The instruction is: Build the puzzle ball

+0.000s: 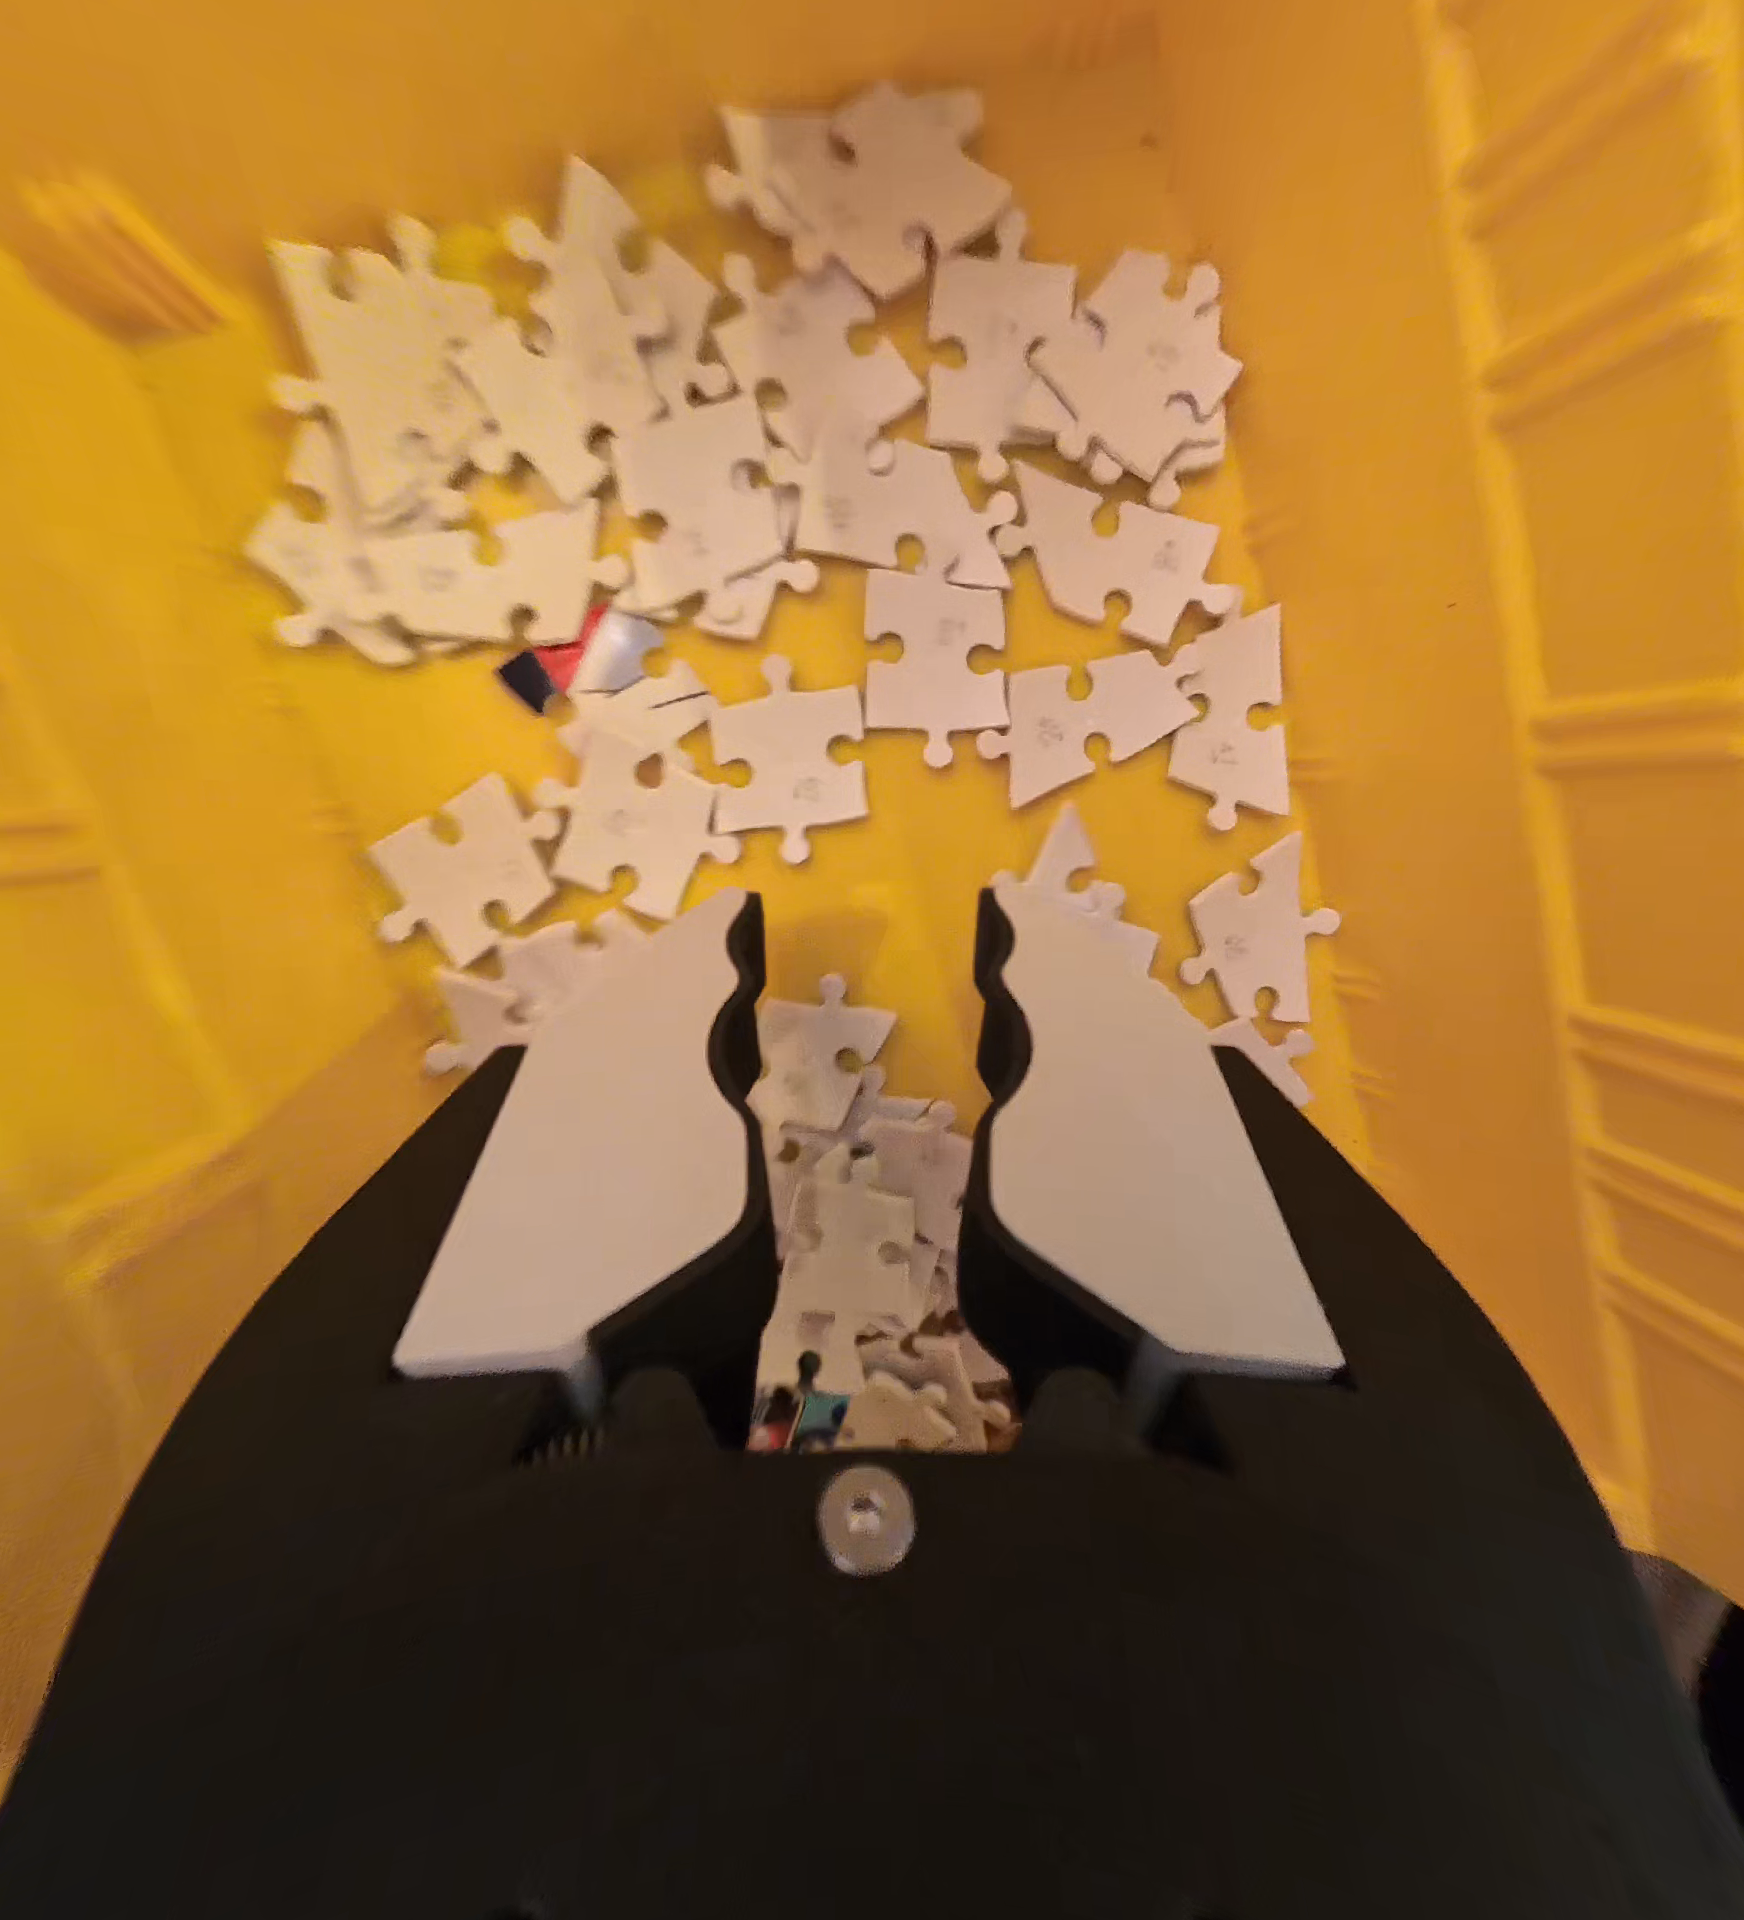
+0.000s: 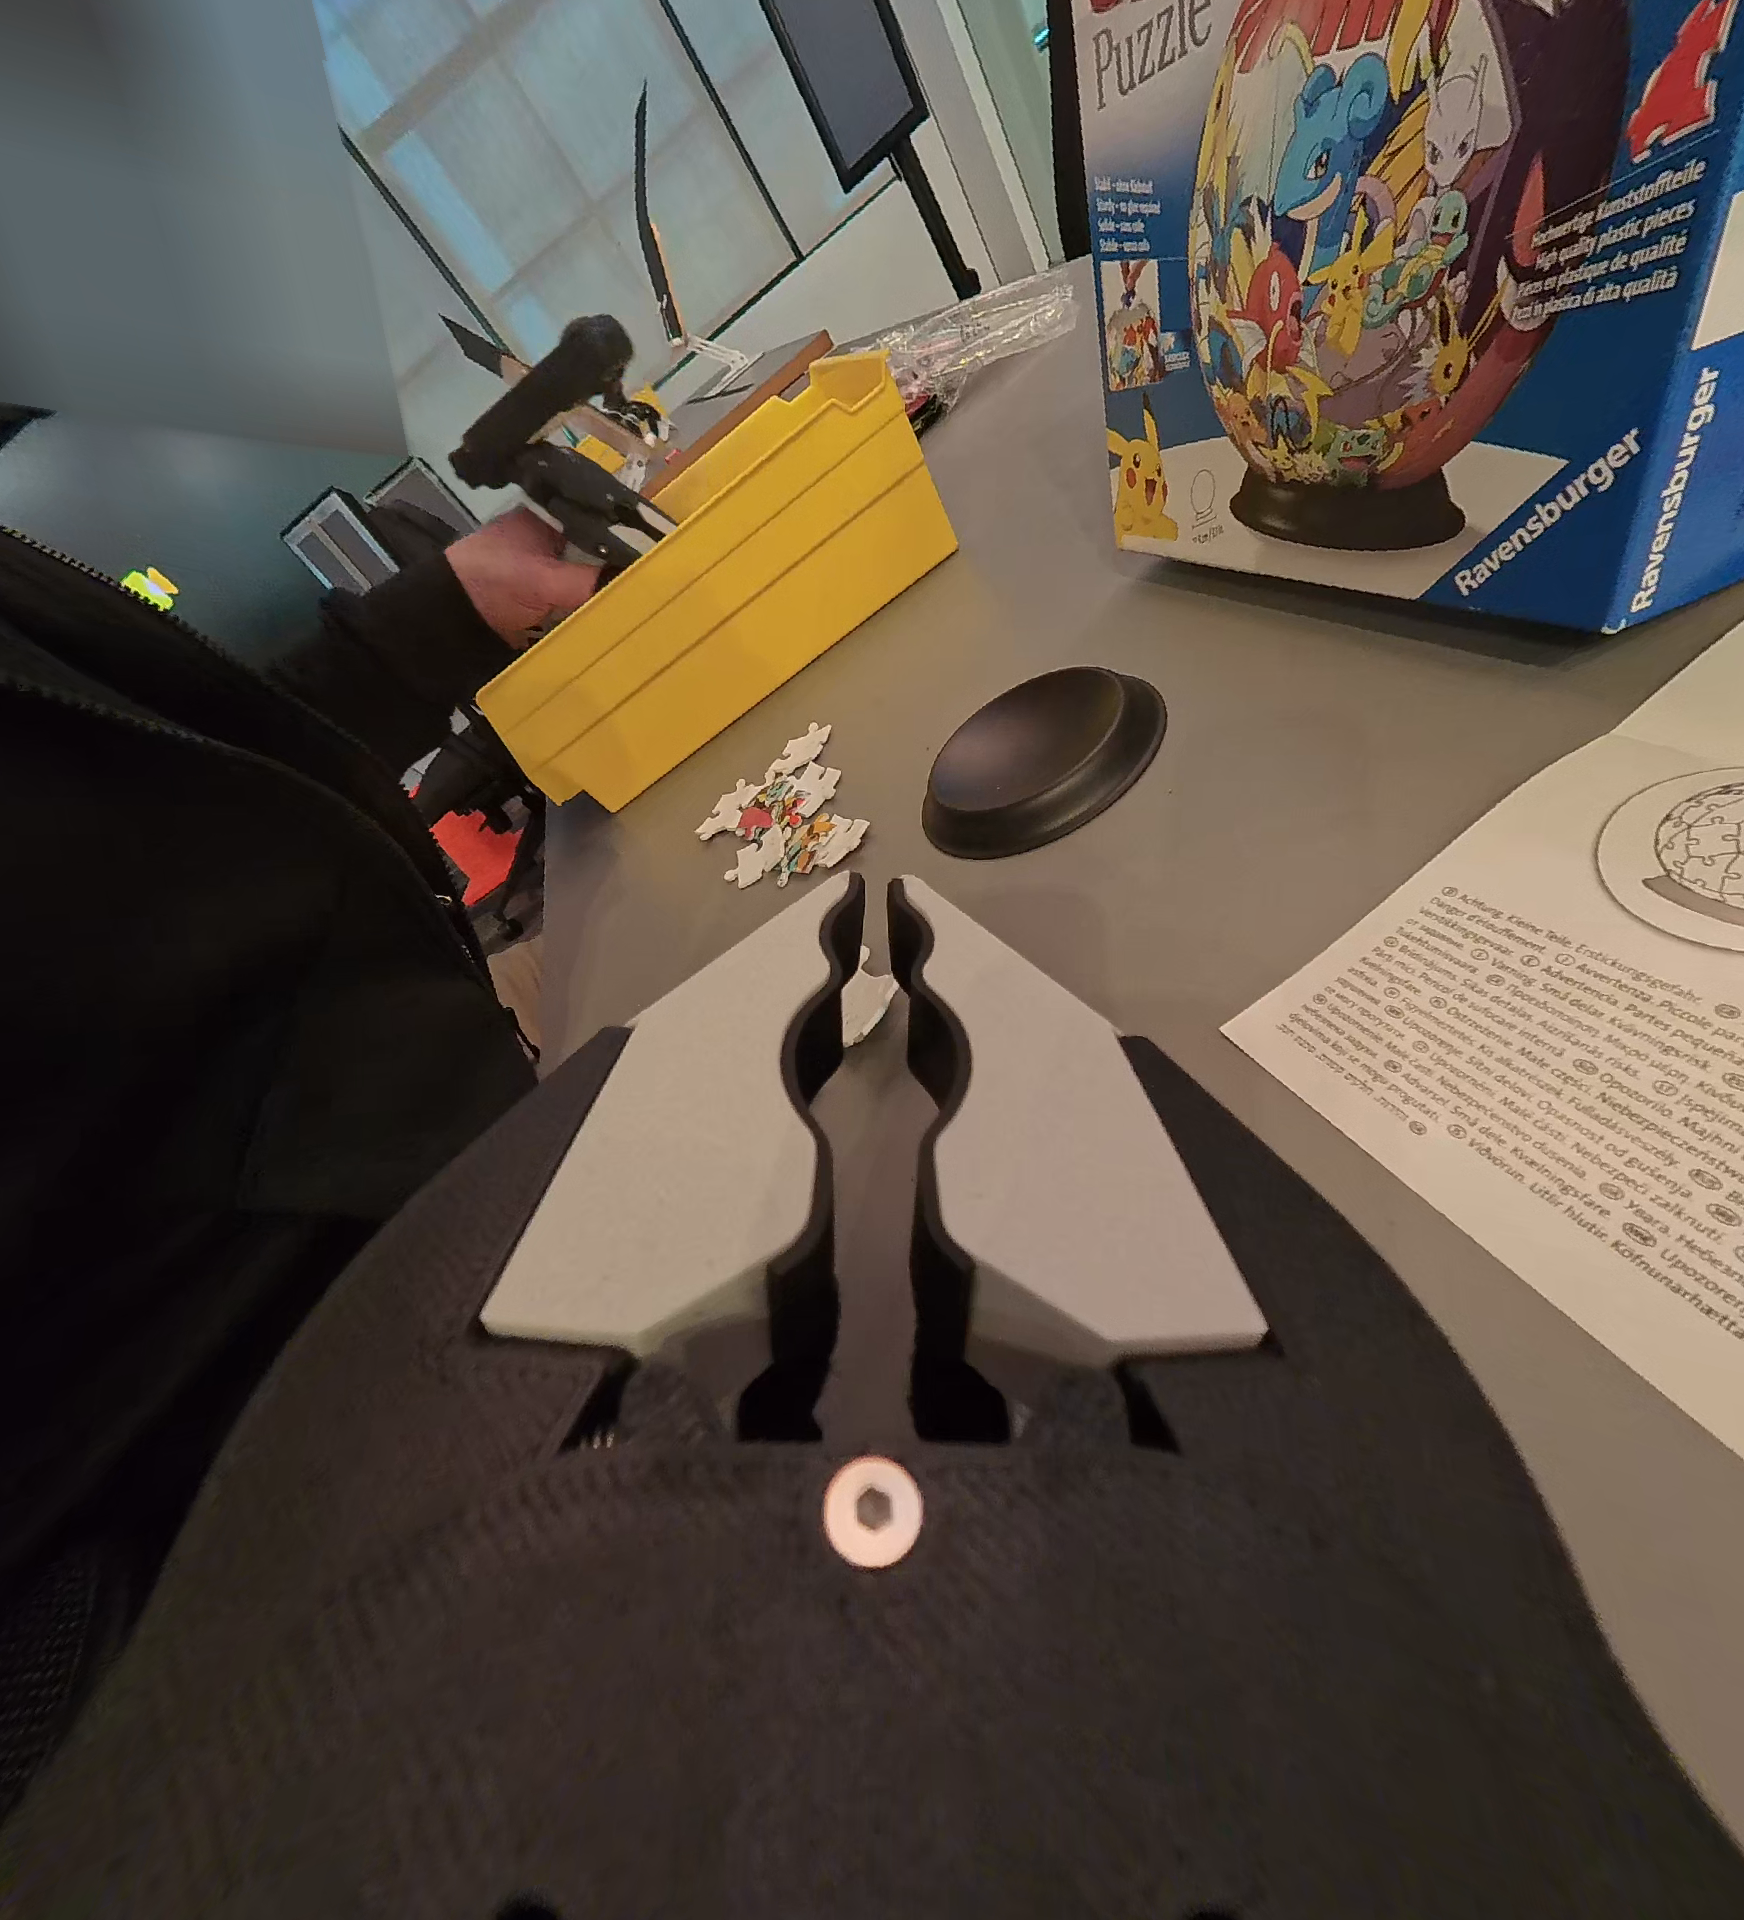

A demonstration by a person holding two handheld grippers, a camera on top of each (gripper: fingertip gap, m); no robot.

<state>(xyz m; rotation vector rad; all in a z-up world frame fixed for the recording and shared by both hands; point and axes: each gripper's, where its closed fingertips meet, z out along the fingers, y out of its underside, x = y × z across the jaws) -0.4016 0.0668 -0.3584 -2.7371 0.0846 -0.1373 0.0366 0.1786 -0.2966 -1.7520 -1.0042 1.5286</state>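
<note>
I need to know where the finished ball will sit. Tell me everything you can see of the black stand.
The black stand is a round, matte, plastic-looking dish with a shallow hollow on top and a flared foot. It sits empty and upright on the grey table, touching nothing else, between the yellow bin and the puzzle box.

Open tongs (image 1: 863, 925) hover over puzzle pieces (image 1: 935, 655) in yellow bin (image 1: 1263, 312).

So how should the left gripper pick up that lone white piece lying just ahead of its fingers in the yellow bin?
Come straight down on the puzzle piece with the left gripper and pinch its two straighter edges. It lies flat, so there is no raised part to grasp from the side.
</note>
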